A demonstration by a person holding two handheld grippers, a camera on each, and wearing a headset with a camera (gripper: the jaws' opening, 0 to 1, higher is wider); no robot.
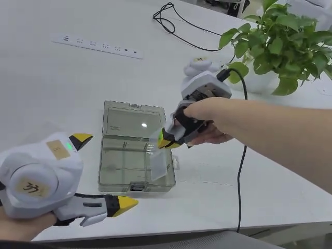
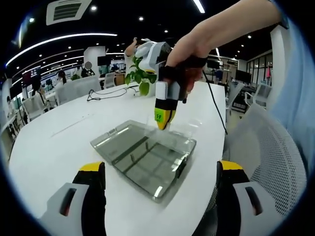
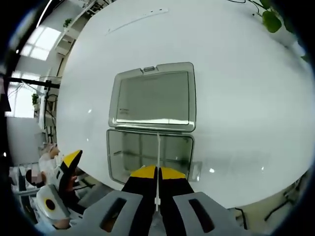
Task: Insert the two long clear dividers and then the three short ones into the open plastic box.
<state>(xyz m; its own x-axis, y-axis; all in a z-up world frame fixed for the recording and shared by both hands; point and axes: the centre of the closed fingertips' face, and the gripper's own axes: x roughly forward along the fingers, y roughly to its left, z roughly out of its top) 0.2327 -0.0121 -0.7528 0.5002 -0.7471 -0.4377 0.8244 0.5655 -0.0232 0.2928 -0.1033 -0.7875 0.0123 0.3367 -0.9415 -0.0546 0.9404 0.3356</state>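
Note:
The open plastic box [image 1: 111, 179] lies mid-table with its lid [image 1: 134, 120] flat behind it. Clear partitions stand inside the base [image 3: 118, 169]. My right gripper [image 1: 165, 141] hovers over the box's right half, shut on a clear divider [image 1: 158, 162] that hangs down into the base. Seen edge-on in the right gripper view, the divider [image 3: 158, 147] is a thin line running out from my right gripper [image 3: 157, 172]. My left gripper [image 1: 104, 171] stands open at the front left, empty. From the left gripper view, my left gripper [image 2: 160, 169] faces the box [image 2: 123, 145] and the right gripper [image 2: 162, 117].
A white power strip [image 1: 98, 45] and a looped black cable [image 1: 176, 26] lie at the back. A potted plant [image 1: 280, 41] stands at the back right. The right gripper's black cord [image 1: 240, 171] runs to the table's front edge. A white mesh chair [image 2: 275, 162] stands beside the table.

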